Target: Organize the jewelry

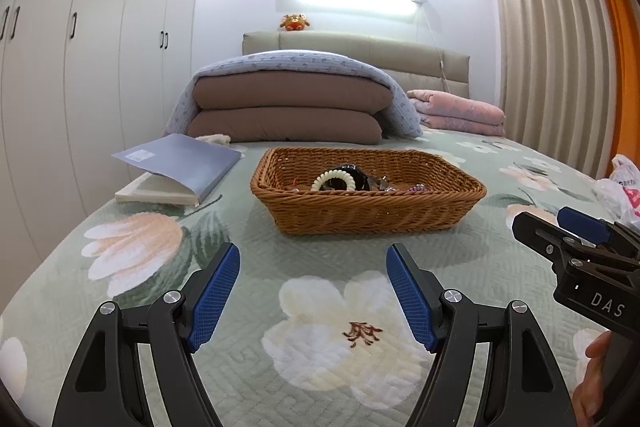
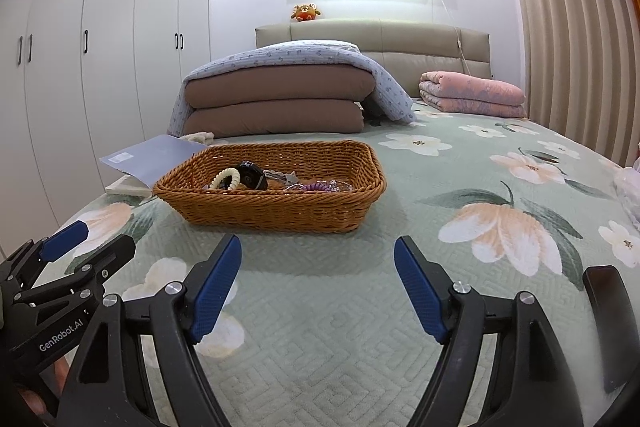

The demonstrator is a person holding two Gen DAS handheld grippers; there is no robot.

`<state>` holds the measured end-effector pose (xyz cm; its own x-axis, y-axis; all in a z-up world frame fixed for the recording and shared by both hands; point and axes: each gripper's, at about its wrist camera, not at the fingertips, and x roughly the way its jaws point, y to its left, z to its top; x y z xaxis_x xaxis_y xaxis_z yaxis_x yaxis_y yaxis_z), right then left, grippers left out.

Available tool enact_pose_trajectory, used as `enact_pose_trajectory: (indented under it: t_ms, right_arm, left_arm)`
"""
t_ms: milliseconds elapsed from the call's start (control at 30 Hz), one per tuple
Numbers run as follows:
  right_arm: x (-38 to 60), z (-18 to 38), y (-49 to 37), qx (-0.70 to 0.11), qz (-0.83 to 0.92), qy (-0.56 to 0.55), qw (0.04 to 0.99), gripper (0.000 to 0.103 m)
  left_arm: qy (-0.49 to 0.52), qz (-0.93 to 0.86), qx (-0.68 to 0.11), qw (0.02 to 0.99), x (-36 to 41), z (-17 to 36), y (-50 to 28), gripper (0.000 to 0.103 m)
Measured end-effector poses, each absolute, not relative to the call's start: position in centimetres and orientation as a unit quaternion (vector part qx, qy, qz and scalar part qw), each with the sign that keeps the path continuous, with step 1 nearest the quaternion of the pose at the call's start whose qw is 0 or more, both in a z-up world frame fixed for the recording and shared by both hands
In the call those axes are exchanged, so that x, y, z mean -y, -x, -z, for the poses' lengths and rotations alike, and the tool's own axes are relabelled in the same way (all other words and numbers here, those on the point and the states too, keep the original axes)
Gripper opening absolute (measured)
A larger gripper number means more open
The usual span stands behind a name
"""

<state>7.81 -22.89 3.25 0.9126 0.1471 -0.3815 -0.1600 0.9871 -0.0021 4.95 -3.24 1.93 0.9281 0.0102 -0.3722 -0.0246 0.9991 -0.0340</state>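
Left wrist view, basket (image 1: 368,203) of jewelry (image 1: 334,179) on bed (image 1: 200,307) ahead of left gripper (image 1: 313,293), jaws apart, empty, right gripper (image 2: 318,291) likewise spread, its view alone shows purple coil (image 2: 318,187).

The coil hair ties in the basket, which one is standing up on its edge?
The cream coil tie, at the left end of the wicker basket, stands upright against the black item. The purple coil tie lies flat, further right.
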Motion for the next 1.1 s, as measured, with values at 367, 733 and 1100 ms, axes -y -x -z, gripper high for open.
enact_pose_trajectory:
  t_ms: [367,733,1100]
  right_arm:
    - [22.78,-3.06,-7.94,-0.199,-0.08,0.018,0.977,0.081]
    - [22.72,-2.97,-8.09,-0.2,-0.082,0.02,0.976,0.081]
    - [22.68,-2.91,-8.07,-0.201,-0.082,0.02,0.976,0.081]
  left_arm:
    - [0.016,-0.01,-0.191,0.981,3.22,-1.89,-5.1,0.077]
    - [0.016,-0.01,-0.191,0.981,3.27,-1.89,-5.08,0.077]
    - [0.016,-0.011,-0.191,0.981,3.29,-1.93,-5.05,0.077]
